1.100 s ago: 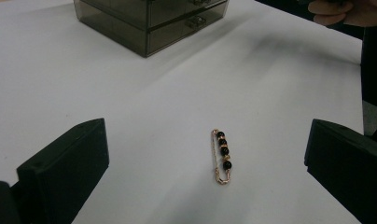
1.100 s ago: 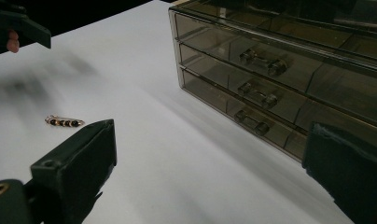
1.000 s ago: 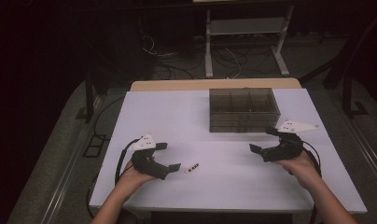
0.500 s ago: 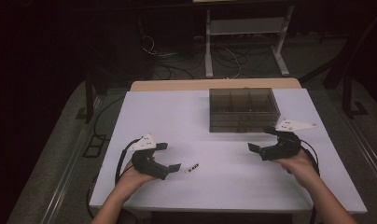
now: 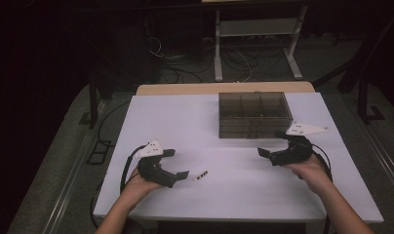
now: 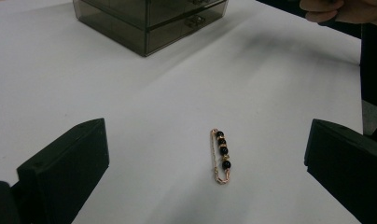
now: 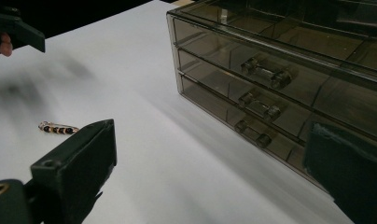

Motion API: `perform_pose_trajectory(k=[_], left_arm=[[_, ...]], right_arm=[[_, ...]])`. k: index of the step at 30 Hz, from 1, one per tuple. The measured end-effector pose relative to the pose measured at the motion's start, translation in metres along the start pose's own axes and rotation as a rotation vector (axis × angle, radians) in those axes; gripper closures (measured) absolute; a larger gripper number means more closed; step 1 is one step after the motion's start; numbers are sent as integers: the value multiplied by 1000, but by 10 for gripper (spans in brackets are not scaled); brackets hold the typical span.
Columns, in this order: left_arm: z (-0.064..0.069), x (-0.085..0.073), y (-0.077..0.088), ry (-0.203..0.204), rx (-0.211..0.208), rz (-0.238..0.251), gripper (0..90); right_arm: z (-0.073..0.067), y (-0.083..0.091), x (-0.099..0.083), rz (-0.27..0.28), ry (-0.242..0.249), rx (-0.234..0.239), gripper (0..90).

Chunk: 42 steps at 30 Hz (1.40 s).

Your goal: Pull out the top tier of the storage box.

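A small gold pin with black beads [image 5: 201, 175] lies on the white table [image 5: 185, 122]. My left gripper [image 5: 176, 164] is open just left of it. In the left gripper view the pin [image 6: 221, 155] lies between and a little ahead of the two black jaws. A smoky clear drawer box [image 5: 254, 114] stands at the back right. My right gripper [image 5: 271, 143] is open in front of the box, at its right end, with nothing between the jaws. The right gripper view shows the box's three stacked drawers [image 7: 266, 100] with small handles, all shut, and the pin [image 7: 58, 128] far off.
The table's front edge [image 5: 234, 217] runs close below both hands. Behind the table are a tan board [image 5: 185, 88], floor cables [image 5: 234, 58] and a metal stand [image 5: 256, 29]. Open white surface lies between the two grippers.
My right gripper has drifted slightly left, staying in front of the box. The left gripper and the pin have not visibly moved.
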<state>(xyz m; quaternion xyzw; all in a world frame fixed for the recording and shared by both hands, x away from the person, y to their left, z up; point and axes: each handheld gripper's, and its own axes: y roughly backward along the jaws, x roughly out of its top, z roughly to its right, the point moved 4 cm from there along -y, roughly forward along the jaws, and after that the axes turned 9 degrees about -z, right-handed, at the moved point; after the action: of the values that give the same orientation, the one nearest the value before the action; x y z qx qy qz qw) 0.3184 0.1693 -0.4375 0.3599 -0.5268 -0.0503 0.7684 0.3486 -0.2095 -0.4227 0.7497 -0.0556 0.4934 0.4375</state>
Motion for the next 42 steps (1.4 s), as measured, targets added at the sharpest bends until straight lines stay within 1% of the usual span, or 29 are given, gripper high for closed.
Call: perform_pose_trajectory(k=[18, 24, 30, 34, 42], left_arm=[[0, 0, 0, 8, -1, 4, 0], [0, 0, 0, 9, 1, 4, 0], [0, 0, -1, 12, -1, 5, 0], [0, 0, 0, 10, -1, 5, 0], [1, 0, -1, 11, -4, 5, 0]], right_arm=[[2, -5, 6, 5, -7, -4, 26], [3, -6, 7, 7, -15, -13, 26], [6, -7, 11, 12, -13, -21, 26], [7, -9, 15, 18, -17, -20, 26], [8, -15, 19, 15, -15, -13, 26]])
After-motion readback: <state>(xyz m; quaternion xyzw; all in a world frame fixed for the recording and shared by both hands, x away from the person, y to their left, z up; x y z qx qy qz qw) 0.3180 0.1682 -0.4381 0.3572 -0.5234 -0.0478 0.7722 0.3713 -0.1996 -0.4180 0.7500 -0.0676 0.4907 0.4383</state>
